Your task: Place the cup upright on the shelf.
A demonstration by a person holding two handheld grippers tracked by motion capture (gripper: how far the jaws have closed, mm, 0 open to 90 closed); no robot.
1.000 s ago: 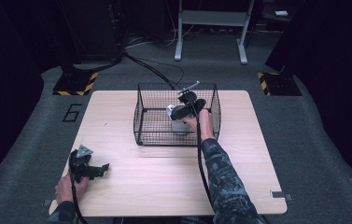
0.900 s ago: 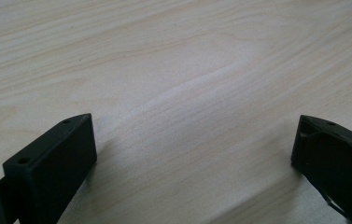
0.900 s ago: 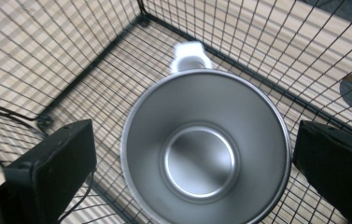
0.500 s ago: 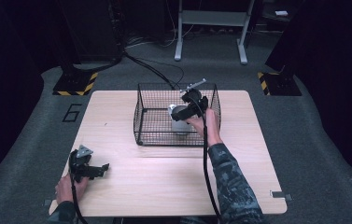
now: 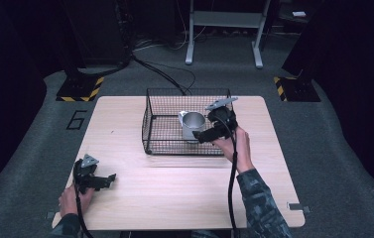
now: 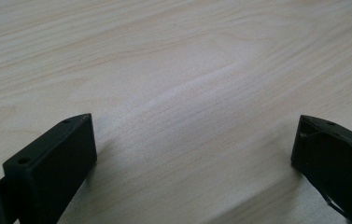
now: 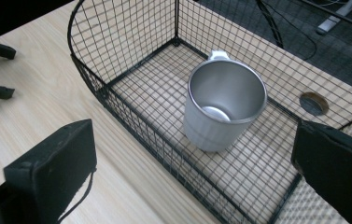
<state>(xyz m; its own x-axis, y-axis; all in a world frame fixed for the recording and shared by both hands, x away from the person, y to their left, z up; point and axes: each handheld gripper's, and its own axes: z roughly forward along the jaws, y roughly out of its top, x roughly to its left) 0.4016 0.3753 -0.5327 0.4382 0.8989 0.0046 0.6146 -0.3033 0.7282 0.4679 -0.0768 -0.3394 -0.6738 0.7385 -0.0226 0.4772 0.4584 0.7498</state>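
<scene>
Grey floor (image 5: 50, 134) beside table (image 5: 174, 183) bears a "6" (image 5: 77, 119).

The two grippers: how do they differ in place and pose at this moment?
The left gripper lies low on the bare table at its near left corner, while the right gripper is held up over the wire basket, pointing down at the metal mug inside. The left has only wood ahead of it. Both stand open and hold nothing.
</scene>
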